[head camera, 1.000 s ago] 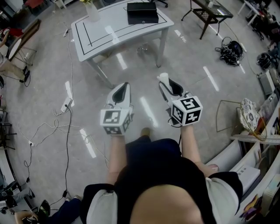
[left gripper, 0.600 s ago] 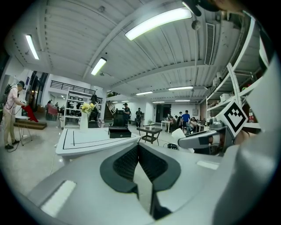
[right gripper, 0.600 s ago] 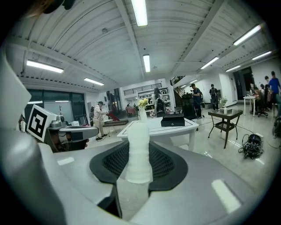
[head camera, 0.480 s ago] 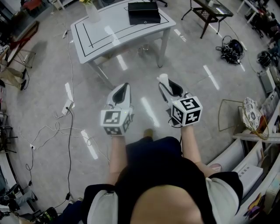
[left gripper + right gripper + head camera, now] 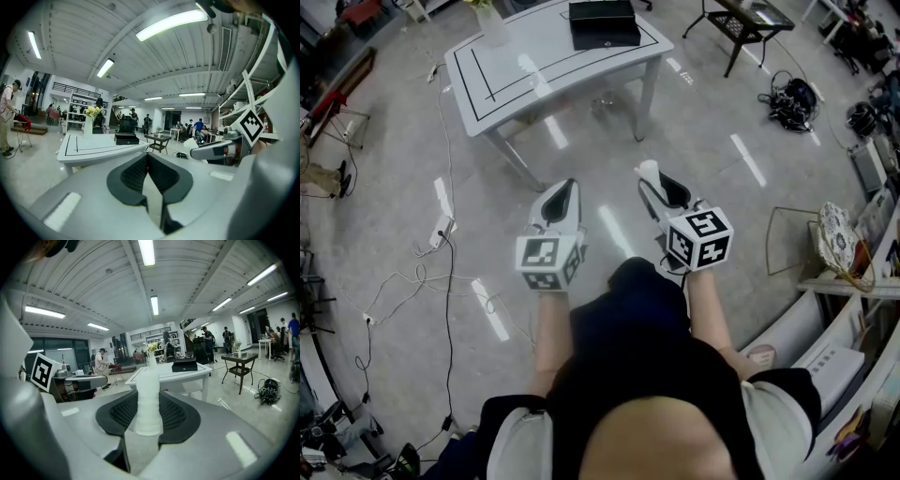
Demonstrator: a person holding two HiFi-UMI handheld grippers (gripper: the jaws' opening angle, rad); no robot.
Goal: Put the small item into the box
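head view: i'm well back from the white table (image 5: pixel 516 70), where the black box (image 5: pixel 604 23) sits near the far edge, with a vase (image 5: pixel 492 26) near it. the left gripper (image 5: pixel 566 185) and right gripper (image 5: pixel 649 172) hang over the floor.
left gripper view: its jaws are pressed together on nothing.
right gripper view: the jaws pinch the small white ribbed piece (image 5: pixel 149 399) across its lower half, top poking out. it looks light and a bit squashy, so i judge a gentle hold on the ribs is enough.
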